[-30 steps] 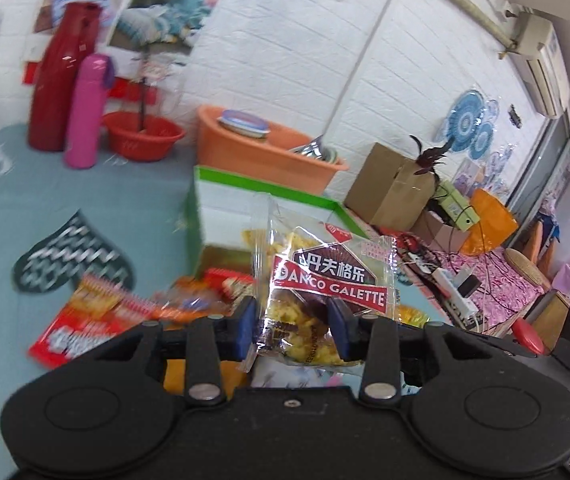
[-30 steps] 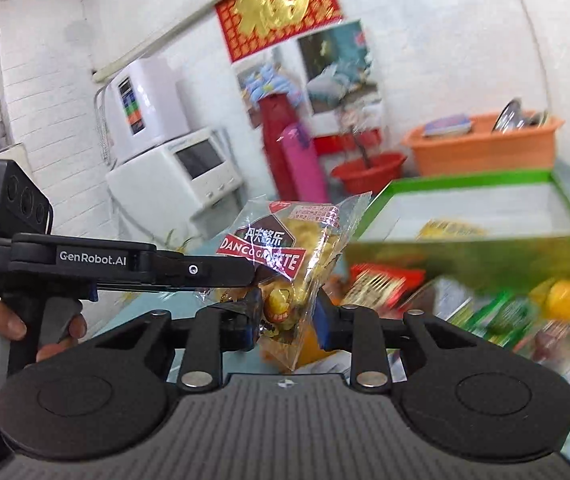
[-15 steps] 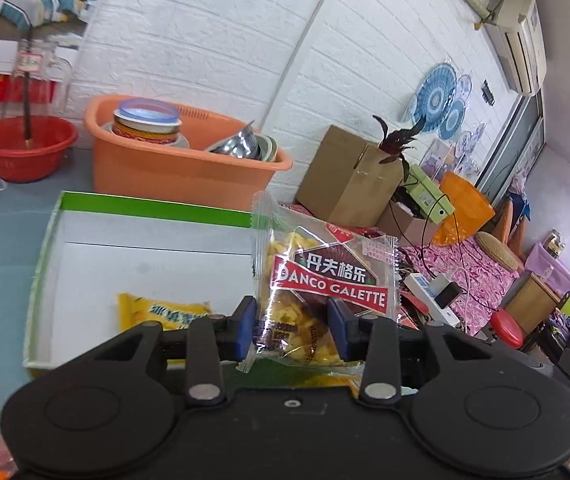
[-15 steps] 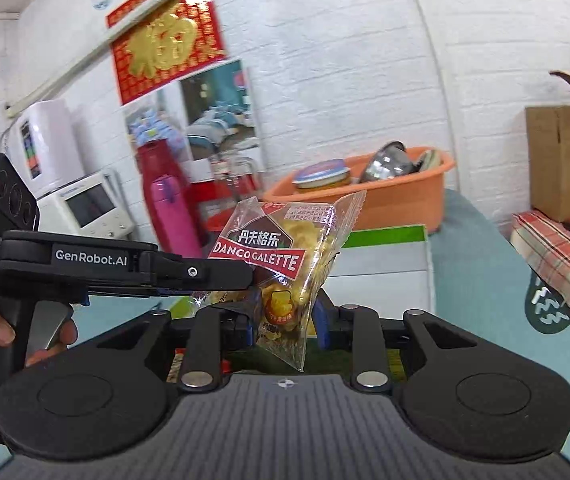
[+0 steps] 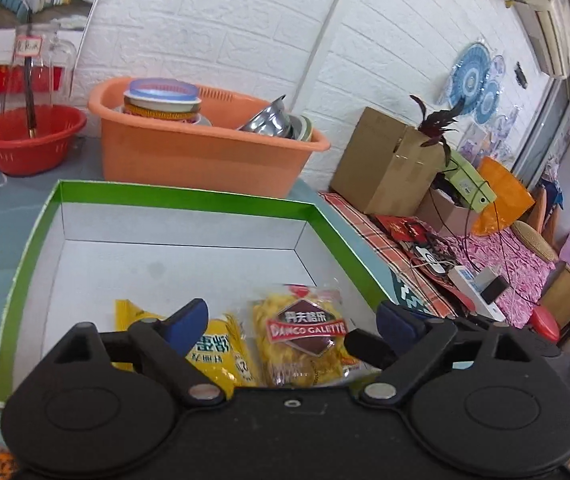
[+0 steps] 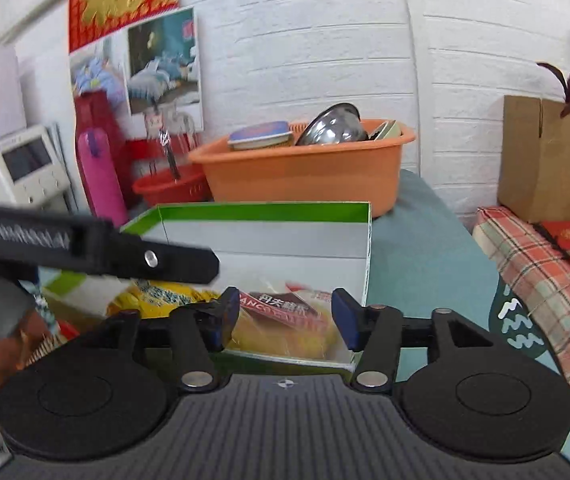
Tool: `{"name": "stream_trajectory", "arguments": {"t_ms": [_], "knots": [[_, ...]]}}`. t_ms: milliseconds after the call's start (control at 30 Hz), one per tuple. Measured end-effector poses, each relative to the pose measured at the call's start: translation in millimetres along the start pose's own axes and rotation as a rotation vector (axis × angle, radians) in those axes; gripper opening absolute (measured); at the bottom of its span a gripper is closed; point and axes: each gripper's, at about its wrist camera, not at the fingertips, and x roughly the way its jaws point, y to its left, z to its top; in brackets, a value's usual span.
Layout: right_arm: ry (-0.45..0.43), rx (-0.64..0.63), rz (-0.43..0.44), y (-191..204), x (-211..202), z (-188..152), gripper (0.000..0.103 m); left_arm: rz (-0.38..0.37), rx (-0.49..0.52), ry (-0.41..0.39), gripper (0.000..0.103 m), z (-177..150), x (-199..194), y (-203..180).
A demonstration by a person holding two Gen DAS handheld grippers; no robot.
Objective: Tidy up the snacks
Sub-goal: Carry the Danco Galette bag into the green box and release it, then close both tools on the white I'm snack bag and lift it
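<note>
Green-rimmed box (image 5: 181, 196): far half of floor bare, open from above. Near end taken by yellow packet (image 5: 213, 354) and Danco Galette packet (image 5: 305, 332), side by side. Orange basin (image 5: 201, 152) stands close behind the far wall.

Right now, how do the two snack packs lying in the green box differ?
The Danco Galette pack is clear film showing yellow pieces, with a dark red label; the yellow pack is opaque yellow with dark print. The Danco Galette pack lies nearer the right wall of the green box, the yellow pack to its left. Both lie flat on the white floor, side by side, below the open left gripper.
</note>
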Motion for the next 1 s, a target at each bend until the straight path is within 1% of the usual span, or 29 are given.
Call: {"name": "stream_trajectory", "arguments": {"t_ms": [67, 133, 267, 333, 400, 467, 533, 667, 733, 833, 900, 967, 1000], "knots": [[-0.008, -0.007, -0.012, 3.3, -10.9, -0.6, 0.101, 0.009, 0.008, -0.007, 0.103, -1.0, -17.1, -3.0], [-0.034, 0.008, -0.009, 8.1, -29.3, 4.1, 0.103, 0.022, 0.010, -0.021, 0.103, -2.2, -38.2, -7.8], [-0.097, 0.040, 0.010, 22.9, -76.1, 14.1, 0.103, 0.044, -0.028, -0.038, 0.103, -10.0, -88.8, -8.8], [-0.121, 0.030, 0.031, 33.4, -98.1, 17.1, 0.103, 0.046, -0.042, -0.053, 0.103, -17.3, -113.4, -6.5], [-0.141, 0.022, 0.059, 43.5, -117.4, 16.1, 0.103, 0.077, -0.049, -0.063, 0.103, -26.6, -134.6, -4.4], [-0.141, 0.025, 0.098, 52.0, -131.2, 14.1, 0.103, 0.113, -0.048, -0.058, 0.103, -38.0, -151.1, -2.3], [-0.136, 0.041, 0.141, 57.4, -142.2, 10.2, 0.103, 0.128, -0.050, -0.045, 0.103, -52.0, -163.3, 0.4], [-0.108, 0.089, 0.216, 66.2, -153.8, -3.0, 0.103, 0.112, -0.064, 0.006, 0.103, -80.5, -173.3, 5.3], [-0.063, 0.086, 0.239, 72.9, -150.5, -15.2, 0.103, 0.101, -0.077, 0.023, 0.103, -93.2, -172.3, 9.9], [0.028, 0.069, 0.251, 84.6, -135.9, -37.5, 0.103, 0.078, -0.100, 0.066, 0.103, -105.2, -160.7, 16.2], [0.097, 0.092, 0.266, 88.6, -123.9, -50.5, 0.103, 0.047, -0.105, 0.094, 0.103, -107.7, -149.0, 19.4], [0.144, 0.128, 0.296, 90.4, -116.1, -59.7, 0.103, 0.035, -0.089, 0.119, 0.103, -106.3, -133.4, 20.7], [0.154, 0.134, 0.306, 92.9, -113.8, -62.9, 0.103, 0.035, -0.080, 0.129, 0.103, -105.5, -125.9, 20.9]]}}
